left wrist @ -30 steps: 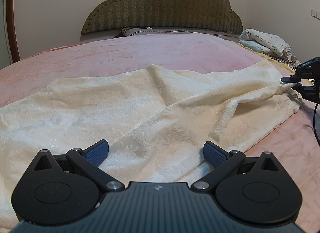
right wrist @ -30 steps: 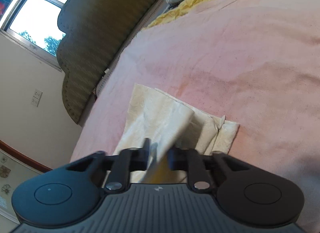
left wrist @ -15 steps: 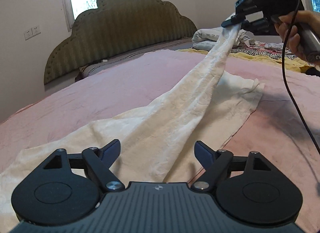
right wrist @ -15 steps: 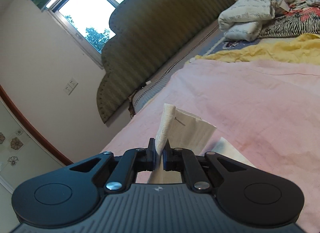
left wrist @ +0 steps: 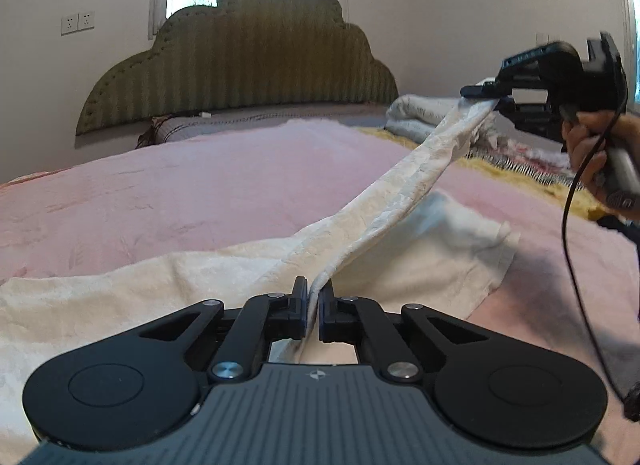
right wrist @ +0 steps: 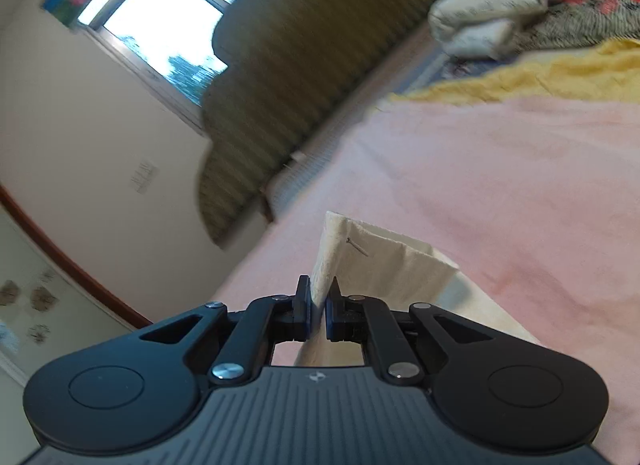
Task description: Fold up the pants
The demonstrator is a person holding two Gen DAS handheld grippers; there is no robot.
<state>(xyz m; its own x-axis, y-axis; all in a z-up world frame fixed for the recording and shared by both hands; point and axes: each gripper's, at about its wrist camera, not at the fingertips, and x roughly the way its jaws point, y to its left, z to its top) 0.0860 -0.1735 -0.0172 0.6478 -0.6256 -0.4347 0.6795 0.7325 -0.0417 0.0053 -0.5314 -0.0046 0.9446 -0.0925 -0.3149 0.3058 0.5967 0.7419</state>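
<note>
Pants (left wrist: 404, 181) lay cream across the pink bed (left wrist: 180, 189), one edge strung taut between the left gripper (left wrist: 314, 297) and right gripper (right wrist: 319, 301), each pinching fabric. Thin bites, though: a harder pull could have slipped the cloth out.
</note>
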